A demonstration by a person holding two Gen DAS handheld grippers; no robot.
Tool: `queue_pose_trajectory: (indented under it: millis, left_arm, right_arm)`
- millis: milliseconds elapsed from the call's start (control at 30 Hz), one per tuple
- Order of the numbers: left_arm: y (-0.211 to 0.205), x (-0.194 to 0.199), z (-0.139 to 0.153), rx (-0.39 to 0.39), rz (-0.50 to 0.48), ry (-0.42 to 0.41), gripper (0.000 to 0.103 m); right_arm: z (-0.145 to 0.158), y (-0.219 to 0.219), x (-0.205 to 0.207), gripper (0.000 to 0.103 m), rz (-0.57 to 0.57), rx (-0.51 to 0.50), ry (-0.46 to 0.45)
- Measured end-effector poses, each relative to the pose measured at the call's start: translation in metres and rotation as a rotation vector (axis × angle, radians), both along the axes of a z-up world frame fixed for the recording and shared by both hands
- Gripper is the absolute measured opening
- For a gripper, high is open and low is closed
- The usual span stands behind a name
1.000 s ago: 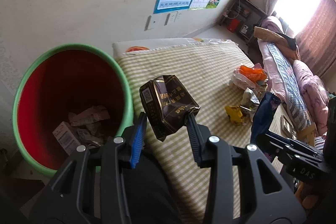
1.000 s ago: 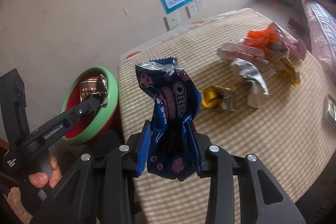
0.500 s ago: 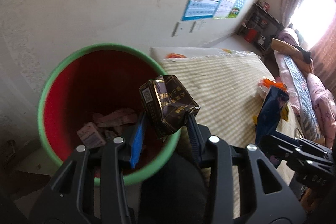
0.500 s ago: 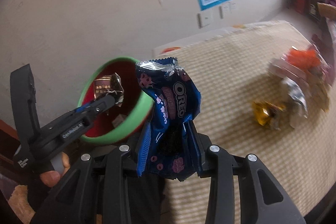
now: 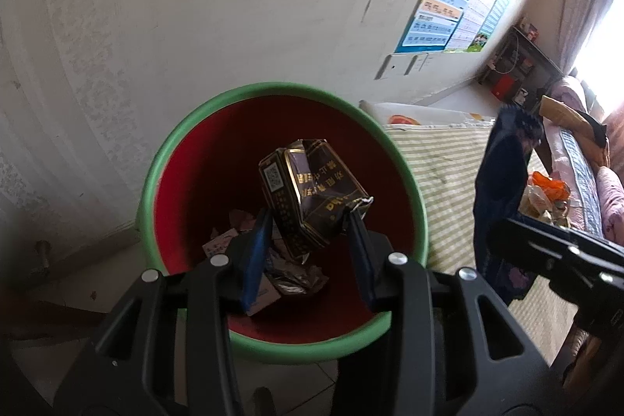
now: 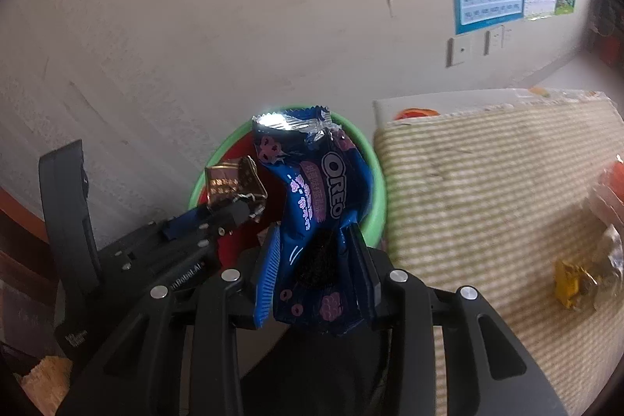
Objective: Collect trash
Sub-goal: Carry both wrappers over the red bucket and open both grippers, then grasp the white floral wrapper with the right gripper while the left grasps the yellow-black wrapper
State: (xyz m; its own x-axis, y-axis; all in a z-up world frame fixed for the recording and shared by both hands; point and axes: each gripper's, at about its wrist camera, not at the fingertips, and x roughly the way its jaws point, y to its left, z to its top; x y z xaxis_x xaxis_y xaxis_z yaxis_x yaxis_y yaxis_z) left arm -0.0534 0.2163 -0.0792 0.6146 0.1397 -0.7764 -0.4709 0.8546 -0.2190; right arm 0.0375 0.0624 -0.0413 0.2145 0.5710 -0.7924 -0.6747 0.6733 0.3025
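2 grippers hold trash: the left gripper (image 5: 308,225) pinches a crumpled brown wrapper (image 5: 312,190) above the green-rimmed red bin (image 5: 156,174); the right gripper (image 6: 314,248) clamps an Oreo packet (image 6: 316,190) beside it.

Left wrist view: looks steeply down along its fingers, close above round green-rimmed red plastic bin (image 5: 405,178). Right wrist view: angled down from farther back, toward the bin (image 6: 376,178) and striped cloth-covered table (image 6: 487,182). Both share bin, table edge, wall.

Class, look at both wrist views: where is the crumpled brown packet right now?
The brown packet is clamped in the left tool, held above the green-rimmed bin, left of the table.
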Motion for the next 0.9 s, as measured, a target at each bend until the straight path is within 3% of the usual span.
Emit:
queue_pose_trajectory:
  millis: [467, 533, 600, 700, 900]
  left_arm:
    - [0.015, -0.01, -0.007, -0.001, 0.048, 0.013, 0.037]
    - [0.015, -0.009, -0.007, 0.004, 0.063, 0.016, 0.042]
    - [0.015, -0.011, -0.007, 0.012, 0.086, 0.013, 0.059]
    - [0.013, -0.011, -0.005, 0.029, 0.093, 0.011, 0.064]
    - [0.004, -0.008, -0.001, 0.046, 0.07, 0.015, 0.067]
  right_arm:
    - [-0.005, 0.029, 0.002, 0.039, 0.047, 0.005, 0.01]
    - [-0.007, 0.029, 0.003, 0.048, 0.057, 0.01, 0.027]
    - [-0.008, 0.028, 0.003, 0.052, 0.055, 0.019, 0.033]
    - [-0.005, 0.019, 0.005, 0.058, 0.033, 0.038, 0.036]
    - [0.001, -0.019, 0.024, 0.058, -0.073, 0.064, 0.024]
